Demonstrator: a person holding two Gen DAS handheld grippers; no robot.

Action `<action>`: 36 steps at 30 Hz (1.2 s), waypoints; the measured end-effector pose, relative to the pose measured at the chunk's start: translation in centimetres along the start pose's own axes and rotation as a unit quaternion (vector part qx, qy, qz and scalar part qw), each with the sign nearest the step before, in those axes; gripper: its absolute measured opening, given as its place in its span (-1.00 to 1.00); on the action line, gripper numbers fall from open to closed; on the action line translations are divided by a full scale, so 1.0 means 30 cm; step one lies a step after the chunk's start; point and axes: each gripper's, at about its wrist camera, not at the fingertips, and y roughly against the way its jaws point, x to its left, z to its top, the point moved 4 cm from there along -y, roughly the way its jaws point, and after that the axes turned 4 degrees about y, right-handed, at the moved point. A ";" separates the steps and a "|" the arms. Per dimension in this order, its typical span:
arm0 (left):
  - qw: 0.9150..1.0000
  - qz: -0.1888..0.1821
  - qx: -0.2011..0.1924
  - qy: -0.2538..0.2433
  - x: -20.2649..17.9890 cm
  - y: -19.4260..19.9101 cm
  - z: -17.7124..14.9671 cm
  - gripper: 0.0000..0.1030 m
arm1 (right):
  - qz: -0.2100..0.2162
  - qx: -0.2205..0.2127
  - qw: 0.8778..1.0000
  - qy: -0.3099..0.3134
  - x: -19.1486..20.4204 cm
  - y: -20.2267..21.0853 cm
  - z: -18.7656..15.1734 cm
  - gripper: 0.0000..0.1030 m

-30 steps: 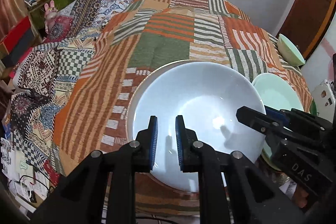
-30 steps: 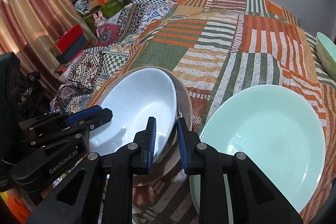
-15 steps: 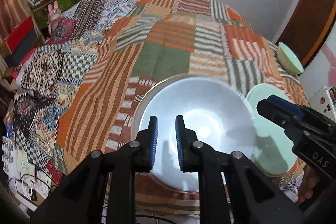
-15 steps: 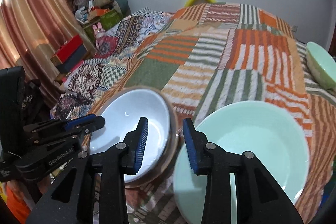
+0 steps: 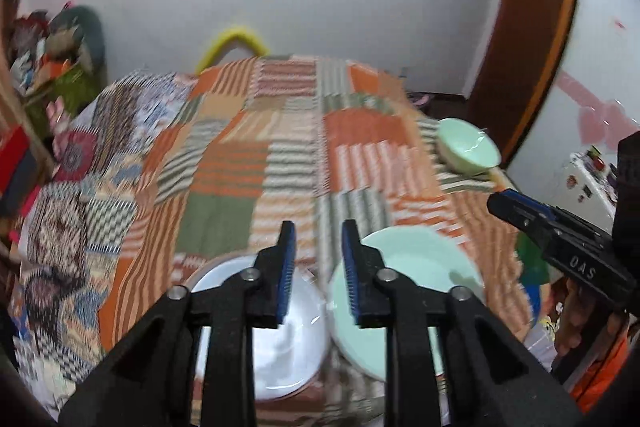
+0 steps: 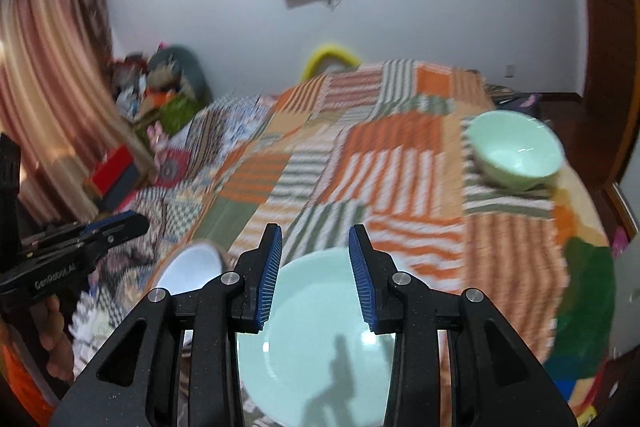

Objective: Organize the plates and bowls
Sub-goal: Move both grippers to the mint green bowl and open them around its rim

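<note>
A white bowl (image 5: 288, 339) rests on the patchwork cloth (image 5: 240, 163) near the front edge, with a mint green plate (image 5: 416, 267) right beside it. My left gripper (image 5: 318, 267) hangs above the gap between the two; its jaws are opening and nothing is between them. My right gripper (image 6: 316, 275) hovers open over the mint plate (image 6: 320, 347), holding nothing. The white bowl (image 6: 192, 263) lies to its left. A mint green bowl (image 6: 516, 151) stands at the far right of the cloth. Each gripper shows in the other's view, the right gripper (image 5: 520, 211) and the left gripper (image 6: 120, 223).
The striped cloth stretches wide and bare between the near dishes and the far mint bowl (image 5: 468, 147). A cluttered shelf with toys (image 6: 160, 99) and a curtain (image 6: 48, 67) stand at the left. A wooden door frame (image 5: 532, 27) is at the right, and a yellow ring (image 5: 232, 43) sits behind the table.
Both grippers were shut at the white bowl's rim. Now both stand open, lifted up and back from the dishes, so more of the wall and far table shows.
</note>
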 end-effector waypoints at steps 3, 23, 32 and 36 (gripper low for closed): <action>1.000 -0.014 -0.020 -0.016 -0.090 0.012 0.053 -0.05 | -0.012 -0.031 0.999 -0.021 -0.073 0.072 0.037 -0.38; 0.994 -0.066 0.058 -0.064 -0.458 -0.379 0.269 0.18 | -0.158 -0.072 0.978 -0.116 -0.579 0.173 0.135 -0.24; 0.989 -0.066 0.112 -0.074 -0.490 -0.640 0.251 0.18 | -0.182 0.001 0.974 -0.136 -0.758 -0.057 0.110 -0.24; 0.987 -0.067 0.125 -0.076 -0.491 -0.721 0.249 0.18 | -0.171 0.025 0.974 -0.145 -0.812 -0.147 0.111 -0.24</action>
